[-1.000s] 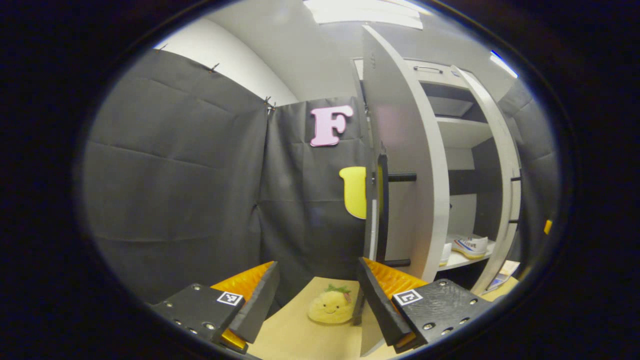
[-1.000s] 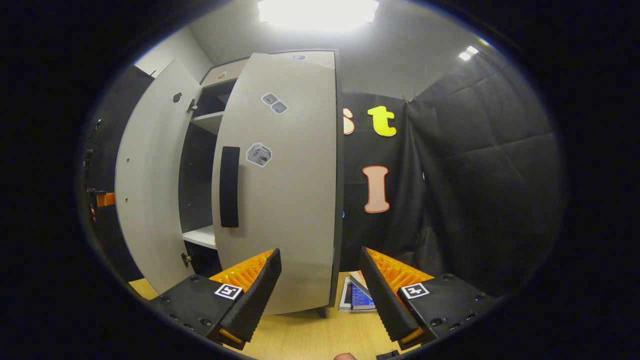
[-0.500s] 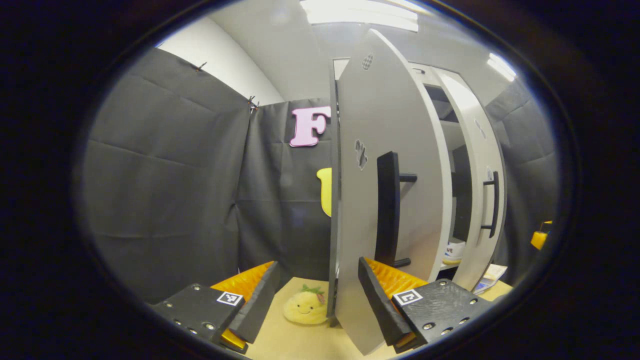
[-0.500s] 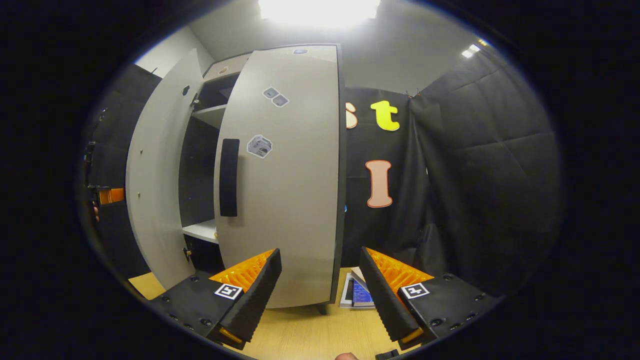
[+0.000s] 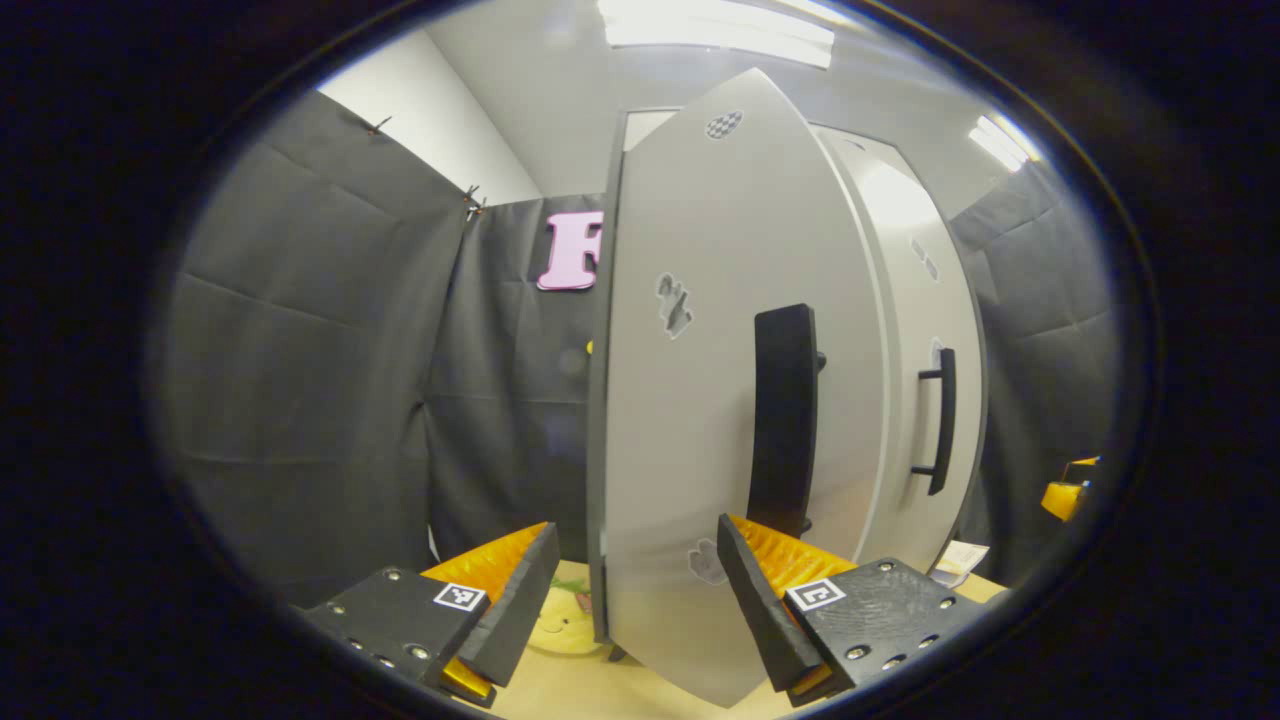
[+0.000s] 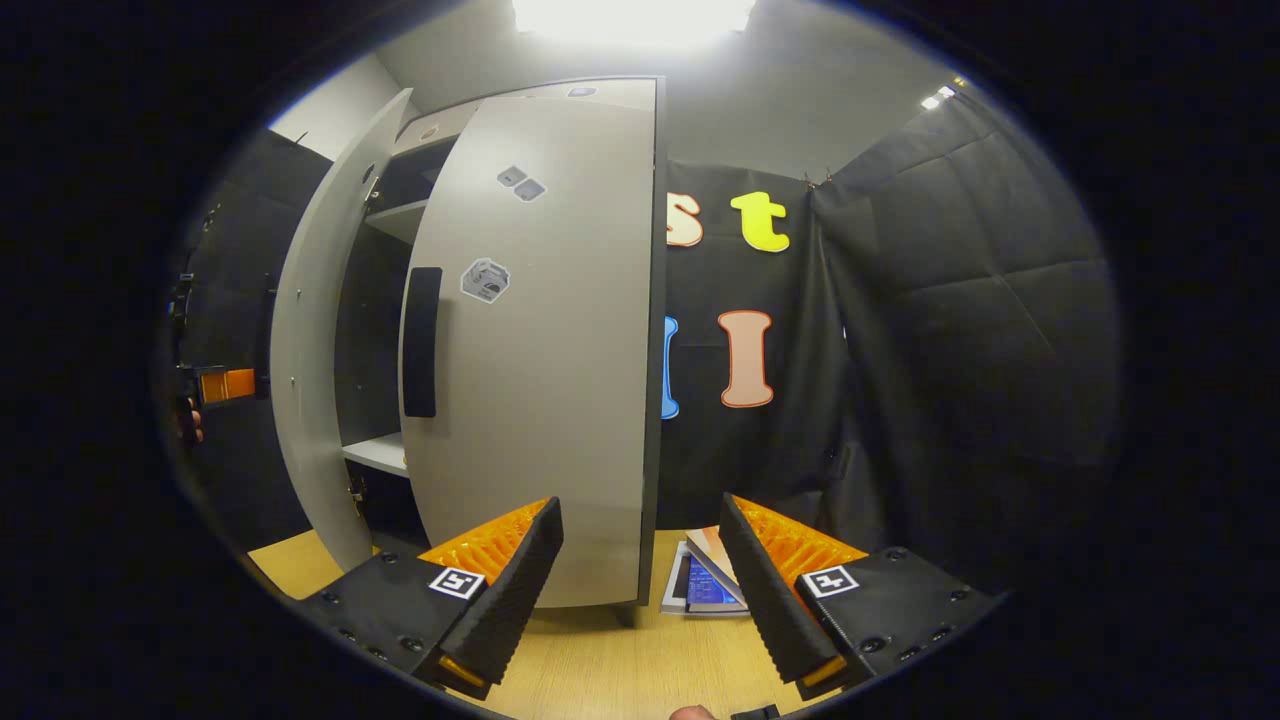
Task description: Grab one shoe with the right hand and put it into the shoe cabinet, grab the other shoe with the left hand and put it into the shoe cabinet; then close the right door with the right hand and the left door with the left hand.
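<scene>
Cabinet: 2 doors partly open. Left door just ahead of left gripper; right door ahead of right gripper. Both grippers' fingers spread, empty.

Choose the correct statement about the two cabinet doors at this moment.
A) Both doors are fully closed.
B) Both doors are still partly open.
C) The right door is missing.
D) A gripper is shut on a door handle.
B: in the right gripper view a dark gap with a shelf shows between the left door and the right door, and both the left gripper and the right gripper are open.
</scene>
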